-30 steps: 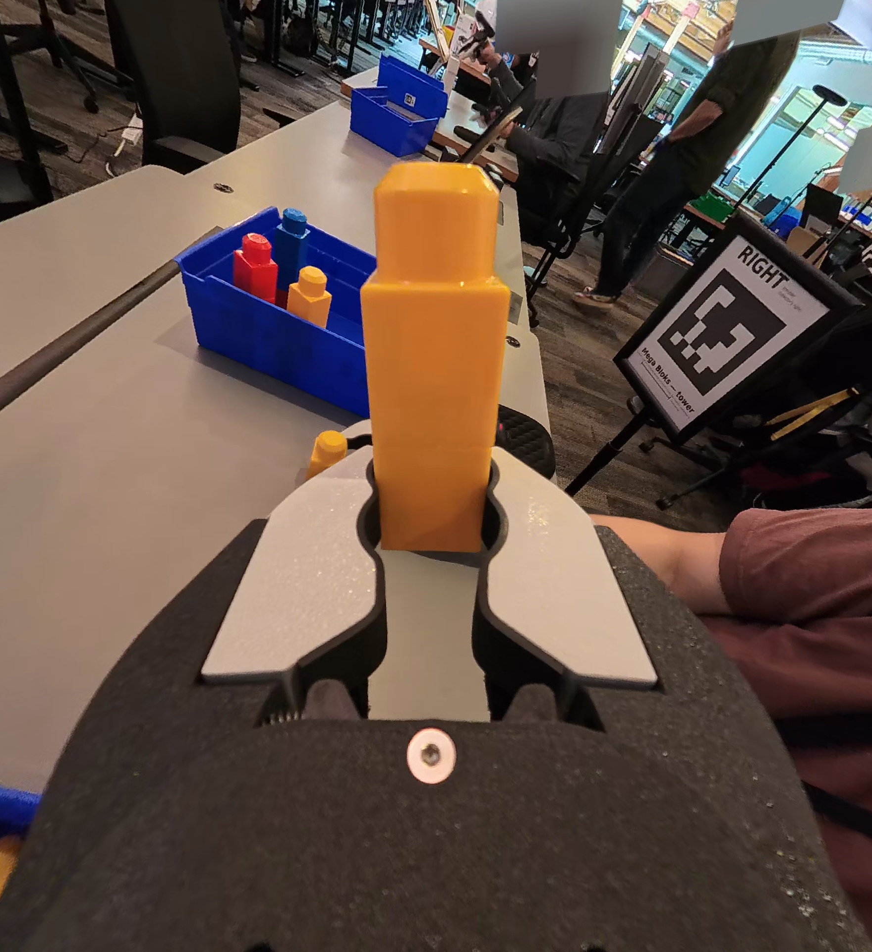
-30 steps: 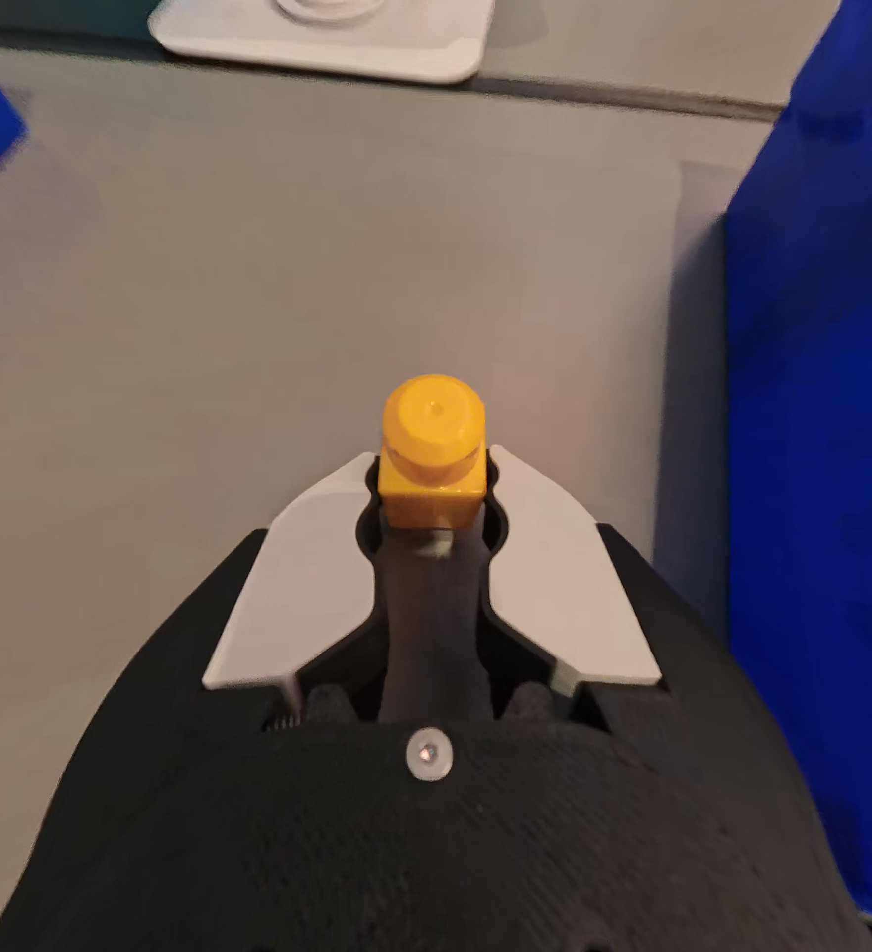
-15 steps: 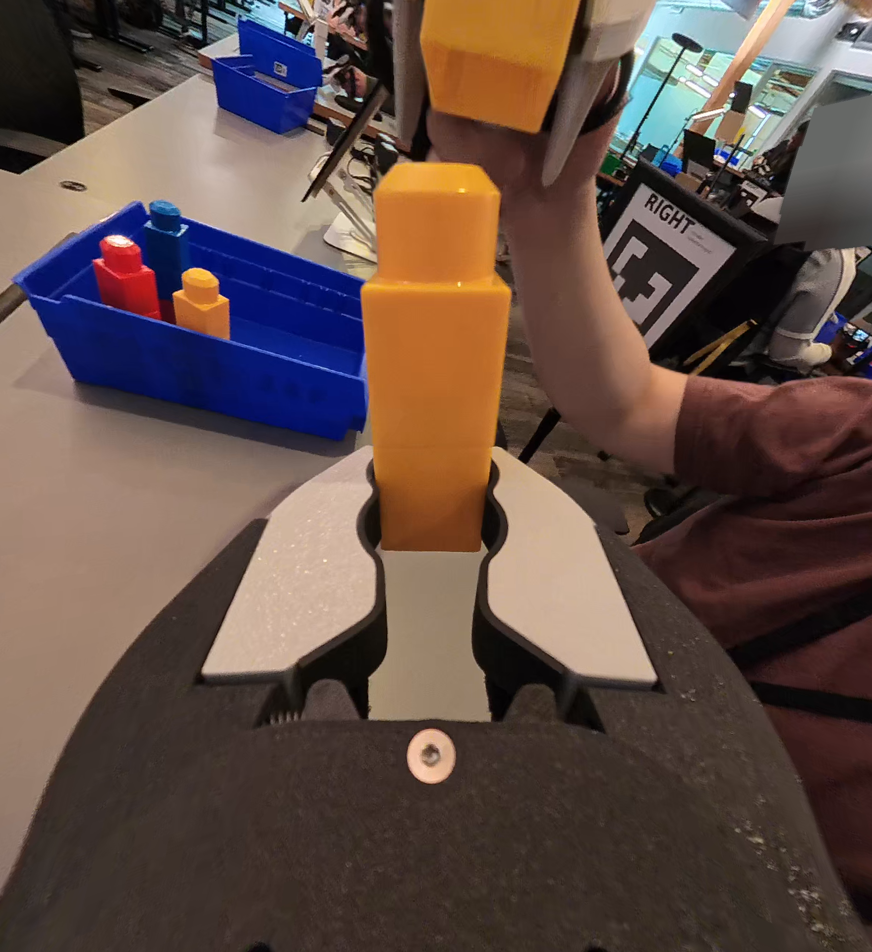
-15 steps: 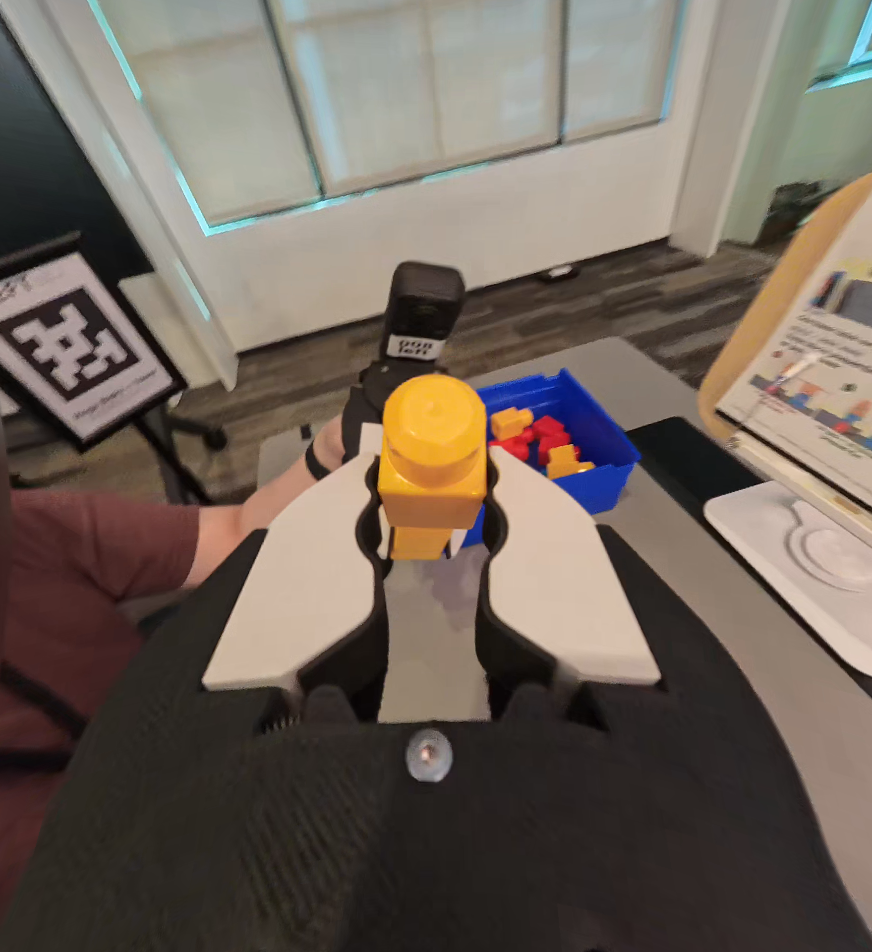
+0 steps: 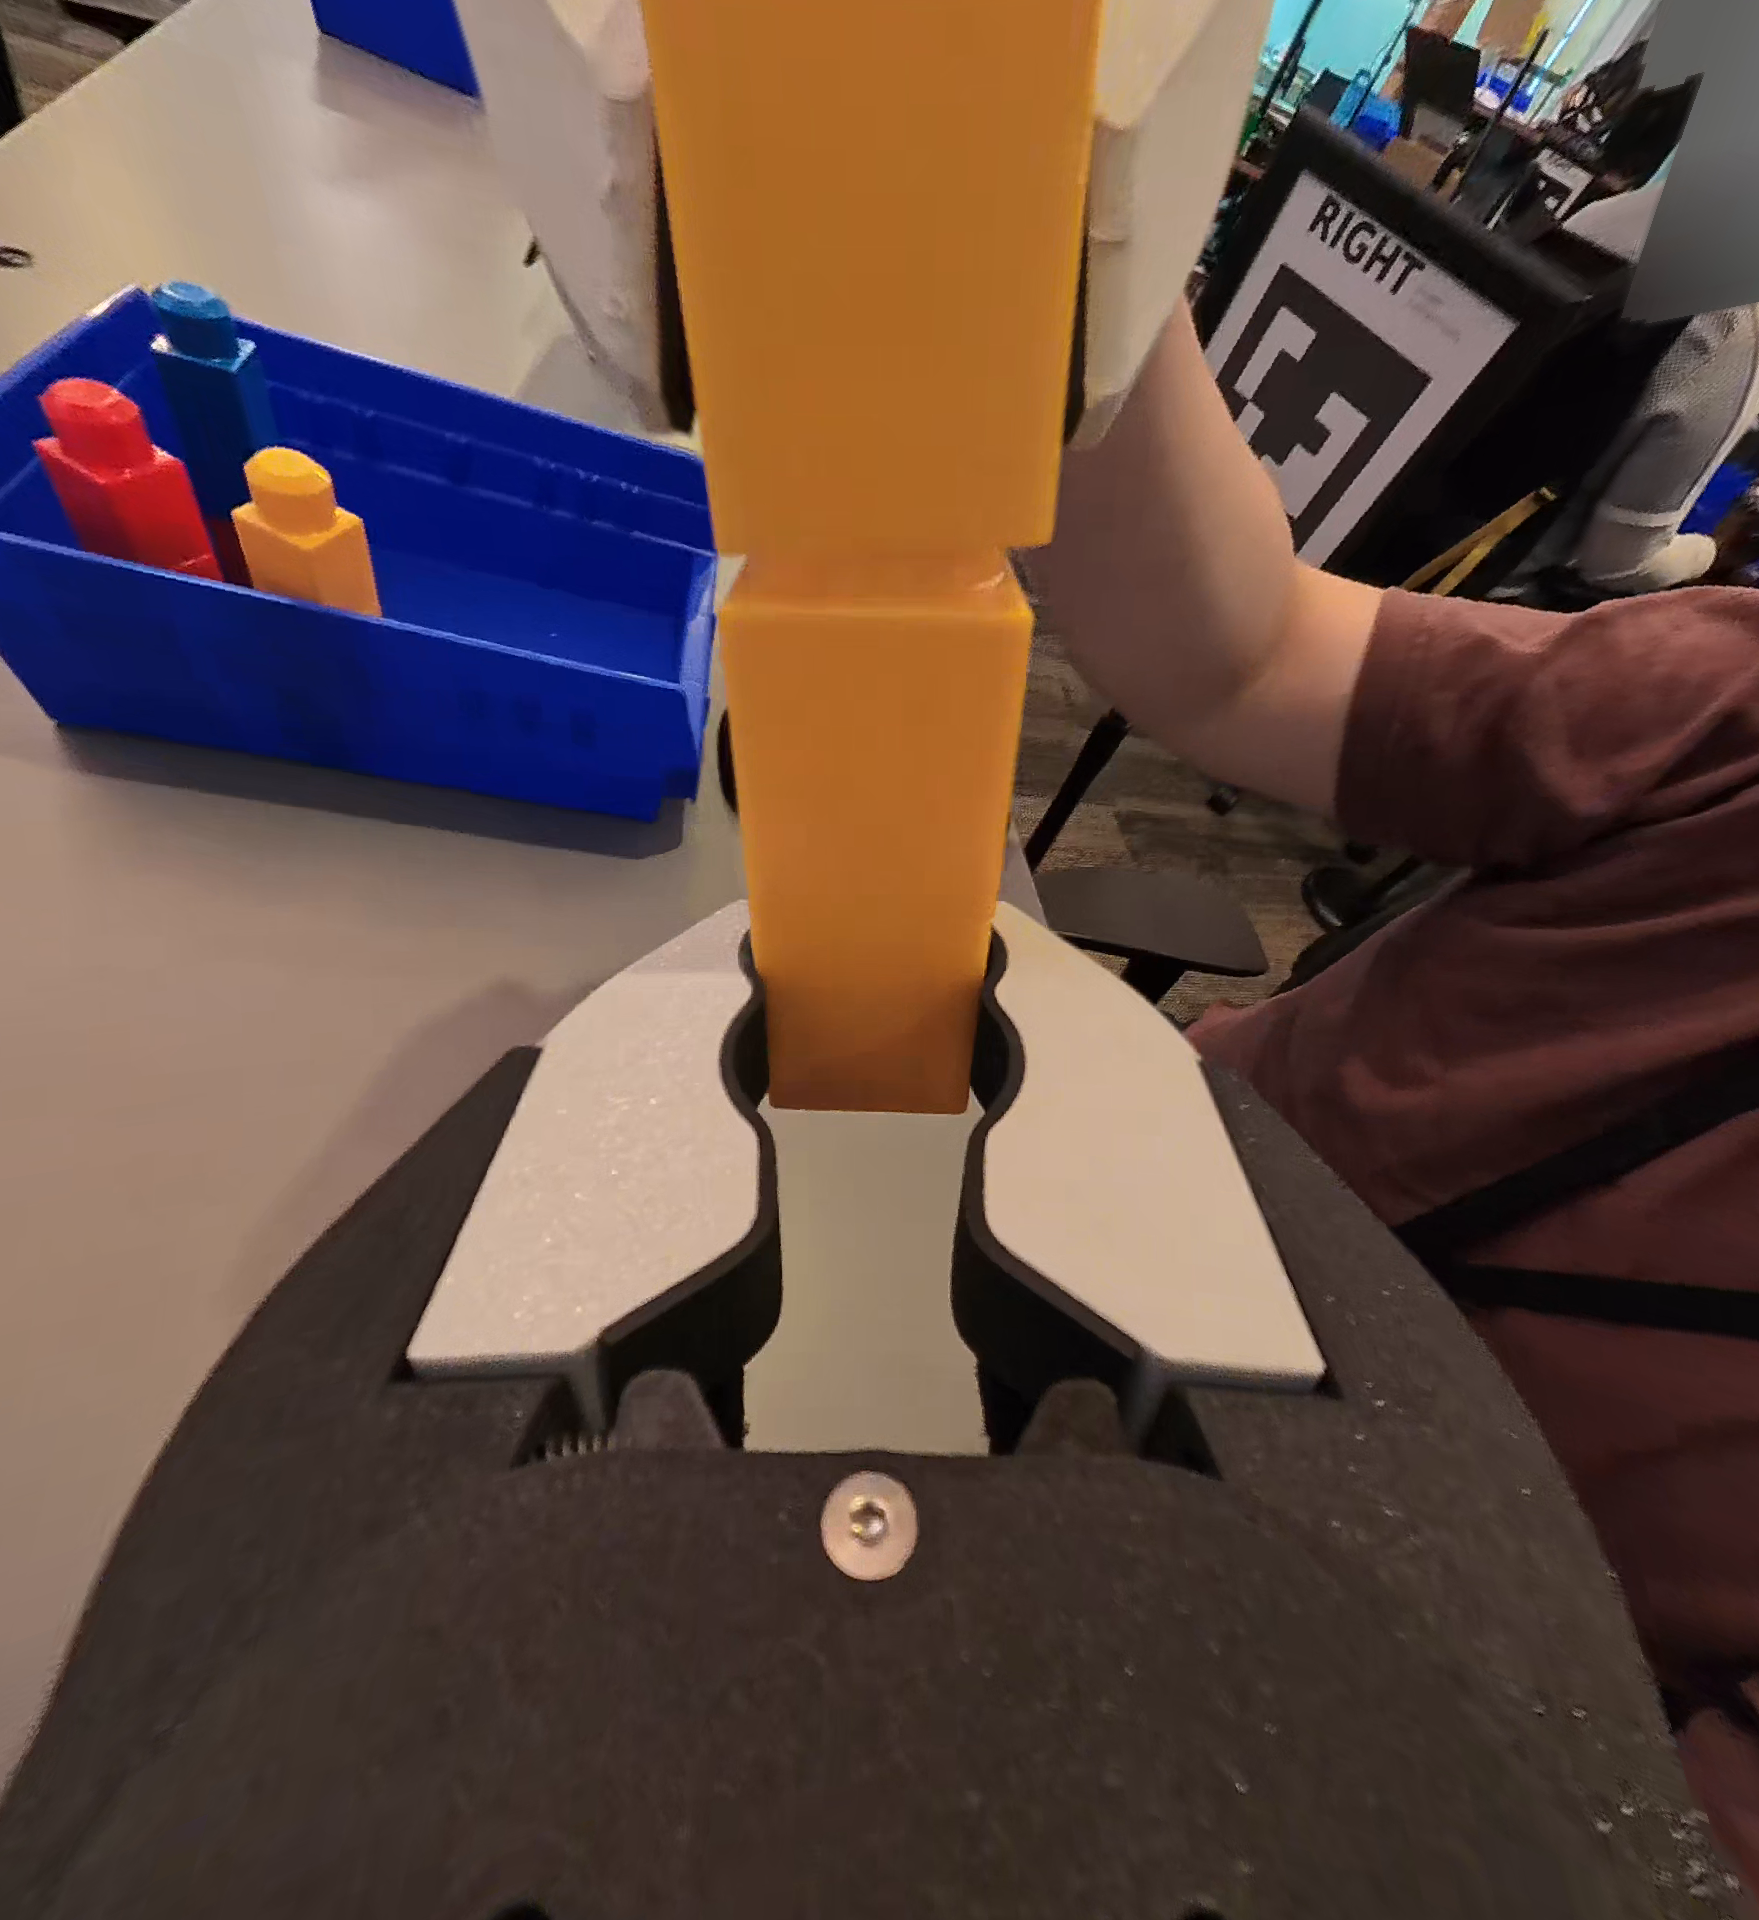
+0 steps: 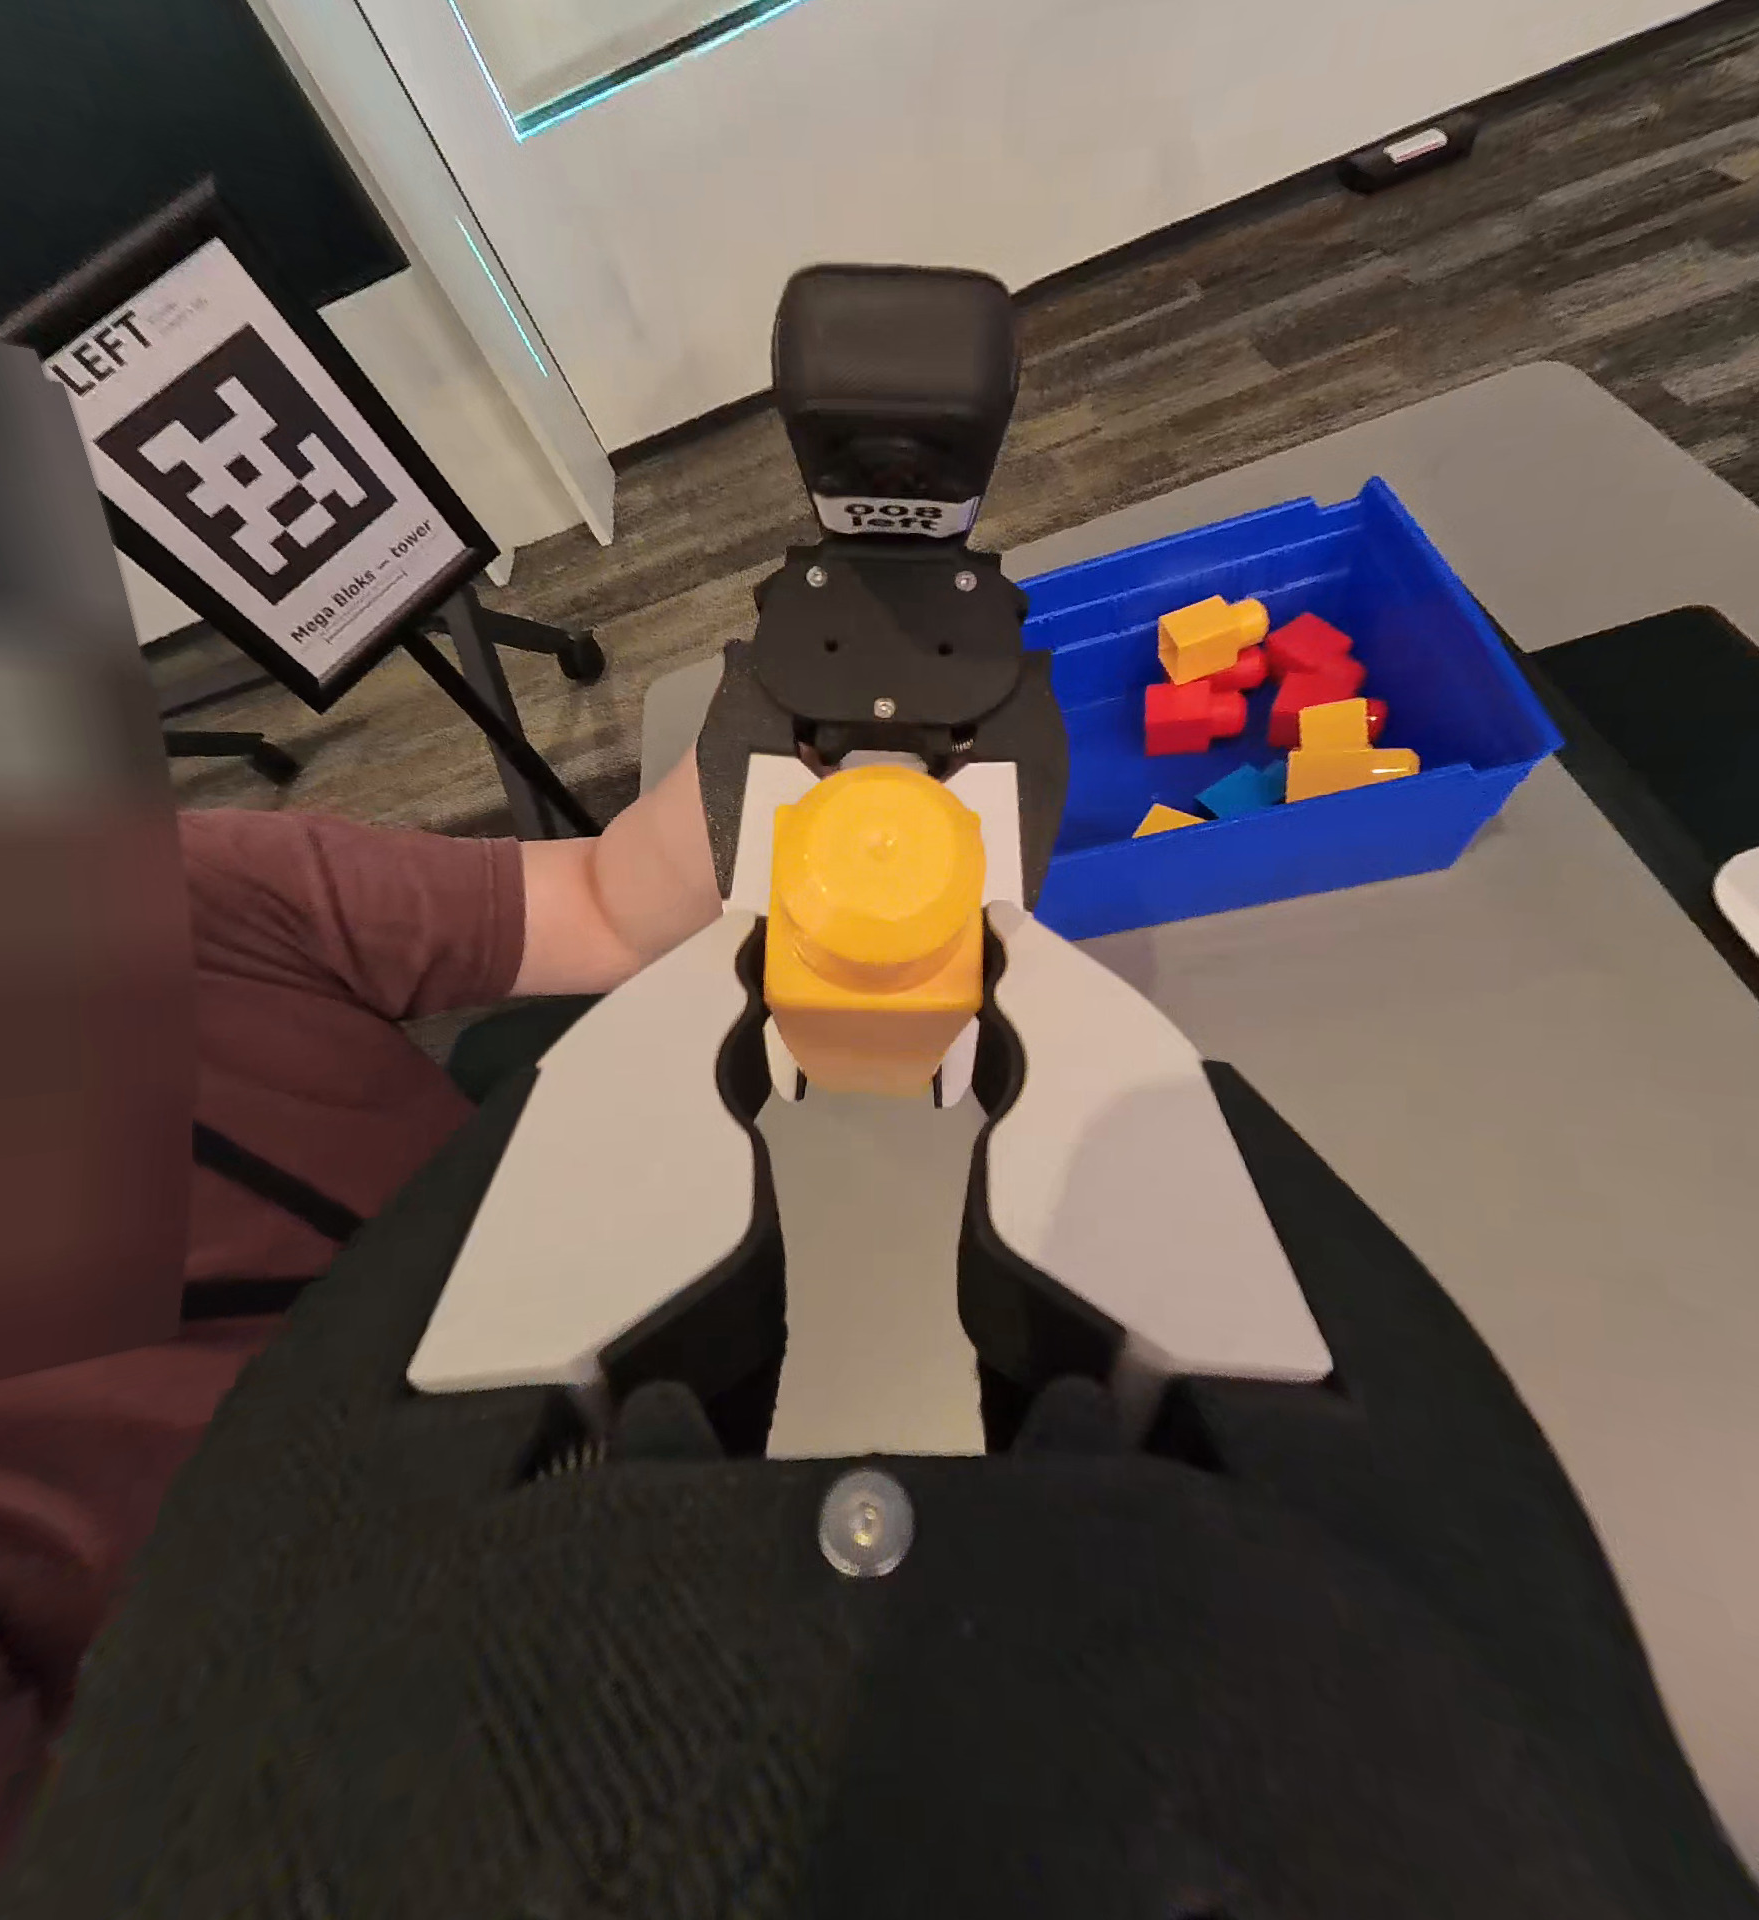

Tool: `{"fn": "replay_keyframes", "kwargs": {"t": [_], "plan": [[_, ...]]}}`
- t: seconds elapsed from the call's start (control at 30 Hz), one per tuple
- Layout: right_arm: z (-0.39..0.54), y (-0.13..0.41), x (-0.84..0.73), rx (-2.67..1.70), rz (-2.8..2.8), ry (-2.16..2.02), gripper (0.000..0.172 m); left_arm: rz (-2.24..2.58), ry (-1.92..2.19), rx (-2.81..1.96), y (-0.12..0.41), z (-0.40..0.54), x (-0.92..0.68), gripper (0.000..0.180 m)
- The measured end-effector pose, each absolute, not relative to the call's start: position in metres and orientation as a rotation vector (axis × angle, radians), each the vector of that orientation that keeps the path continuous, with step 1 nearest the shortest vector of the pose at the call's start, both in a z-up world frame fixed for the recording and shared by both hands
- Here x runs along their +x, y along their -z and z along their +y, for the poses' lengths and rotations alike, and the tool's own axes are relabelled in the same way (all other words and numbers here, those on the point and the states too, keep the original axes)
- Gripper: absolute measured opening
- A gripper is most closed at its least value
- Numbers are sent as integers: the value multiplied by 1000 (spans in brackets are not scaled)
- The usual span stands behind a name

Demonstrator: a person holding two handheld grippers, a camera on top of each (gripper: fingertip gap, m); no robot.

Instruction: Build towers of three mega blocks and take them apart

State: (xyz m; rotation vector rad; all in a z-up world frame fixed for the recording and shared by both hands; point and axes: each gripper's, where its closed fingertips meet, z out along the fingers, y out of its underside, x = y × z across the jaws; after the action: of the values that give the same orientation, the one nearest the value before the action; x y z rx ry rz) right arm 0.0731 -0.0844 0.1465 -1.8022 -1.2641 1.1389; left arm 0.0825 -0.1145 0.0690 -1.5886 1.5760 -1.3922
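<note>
In the left wrist view my left gripper (image 5: 867, 935) is shut on the bottom of an upright stack of two orange blocks (image 5: 870, 790). A third orange block (image 5: 875, 260) sits down over the stack's top stud, held between the right gripper's white fingers (image 5: 626, 208). A thin seam shows between this block and the stack. In the right wrist view my right gripper (image 6: 870, 935) is shut on that orange block (image 6: 875, 966), whose stud faces the camera. The left gripper's black housing (image 6: 880, 644) is right behind it.
A blue bin (image 5: 355, 707) on the grey table (image 5: 179, 1039) holds red (image 5: 116, 488), blue (image 5: 215, 384) and orange (image 5: 303, 530) standing blocks. A second blue bin (image 6: 1374, 831) holds several loose blocks. Sign stands (image 6: 251, 488) are on the floor. A person's arm (image 5: 1218, 582) is at the right. Some 8 cm of space lies between my two pairs of fingers.
My right gripper lifted its orange block off the table, swung over the left gripper's stack and lowered the block onto its stud. My left gripper kept its hold on the stack.
</note>
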Motion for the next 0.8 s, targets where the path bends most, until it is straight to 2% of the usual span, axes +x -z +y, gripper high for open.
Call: {"fn": "replay_keyframes", "kwargs": {"t": [0.1, 0.23, 0.33, 0.43, 0.8], "plan": [[-84, -139, 75, -1841, -1284, -1102, 37, 1584, 1368, -1623, -65, -113, 80, 36], [-70, -164, 68, -1649, -1067, -1149, 38, 1444, 1512, -1573, -86, -109, 83, 35], [-66, -172, 66, -1555, -955, -1171, 45, 1416, 1472, -1584, -86, -103, 81, 36], [-63, -176, 65, -1494, -864, -1248, 38, 1405, 1512, -1569, -89, -106, 82, 36], [-70, -149, 68, -1671, -1030, -1219, 38, 1513, 1418, -1660, -71, -108, 79, 35]]}}
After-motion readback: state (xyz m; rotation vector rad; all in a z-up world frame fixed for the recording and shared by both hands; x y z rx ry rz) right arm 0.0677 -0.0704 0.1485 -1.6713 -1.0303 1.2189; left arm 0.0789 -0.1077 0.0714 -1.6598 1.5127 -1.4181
